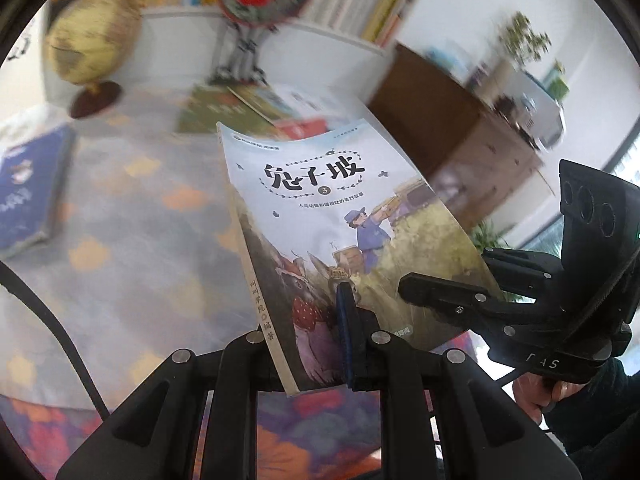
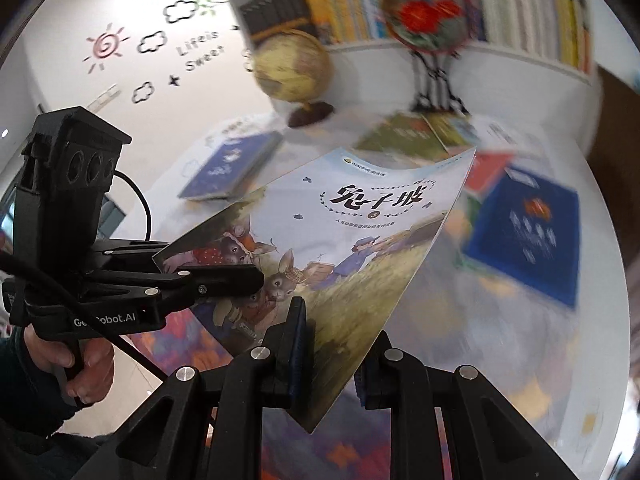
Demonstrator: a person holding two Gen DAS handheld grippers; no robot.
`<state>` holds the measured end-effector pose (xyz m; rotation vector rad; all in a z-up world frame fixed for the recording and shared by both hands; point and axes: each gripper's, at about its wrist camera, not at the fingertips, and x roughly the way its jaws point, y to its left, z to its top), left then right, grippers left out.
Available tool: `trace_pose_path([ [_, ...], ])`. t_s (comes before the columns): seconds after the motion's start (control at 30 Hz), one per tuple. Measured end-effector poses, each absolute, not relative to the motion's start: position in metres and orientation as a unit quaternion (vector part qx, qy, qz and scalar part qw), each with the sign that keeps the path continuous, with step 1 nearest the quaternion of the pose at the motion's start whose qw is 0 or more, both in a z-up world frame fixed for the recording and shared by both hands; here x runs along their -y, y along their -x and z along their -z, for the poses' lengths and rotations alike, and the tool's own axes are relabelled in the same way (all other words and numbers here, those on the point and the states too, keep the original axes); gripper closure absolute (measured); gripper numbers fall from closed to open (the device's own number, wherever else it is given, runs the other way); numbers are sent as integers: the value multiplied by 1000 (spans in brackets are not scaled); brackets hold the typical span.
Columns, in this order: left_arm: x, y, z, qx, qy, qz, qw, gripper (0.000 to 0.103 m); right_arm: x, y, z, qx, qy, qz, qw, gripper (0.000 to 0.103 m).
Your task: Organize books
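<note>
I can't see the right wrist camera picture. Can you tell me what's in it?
Two black grippers, the right gripper at the bottom and the left gripper from the left, both pinch a picture book with rabbits on its cover, lifted above a table. Behind it are other books lying flat, a globe and a full bookshelf.

Black tongs [image 1: 344, 344] with silver screws, blue pads, dark sleeve [image 2: 24, 396].
</note>
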<state>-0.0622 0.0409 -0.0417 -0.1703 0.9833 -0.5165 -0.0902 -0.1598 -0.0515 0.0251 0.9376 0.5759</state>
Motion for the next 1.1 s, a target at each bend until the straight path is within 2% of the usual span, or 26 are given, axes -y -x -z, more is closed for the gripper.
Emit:
trace_pose_path([
  [0.23, -140, 17, 17, -433, 98, 195, 875, 88, 67, 20, 29, -416, 13, -325, 849, 83],
  [0.53, -265, -41, 21, -413, 127, 126, 893, 88, -70, -65, 26, -404, 39, -379, 832, 82],
  [0.8, -335, -71, 61, -430, 158, 85, 885, 88, -161, -120, 63, -440, 47, -404, 801, 81],
  [1.1, -363, -92, 107, -455, 202, 79, 864, 88, -199, -146, 108, -484, 48, -393, 781, 80],
])
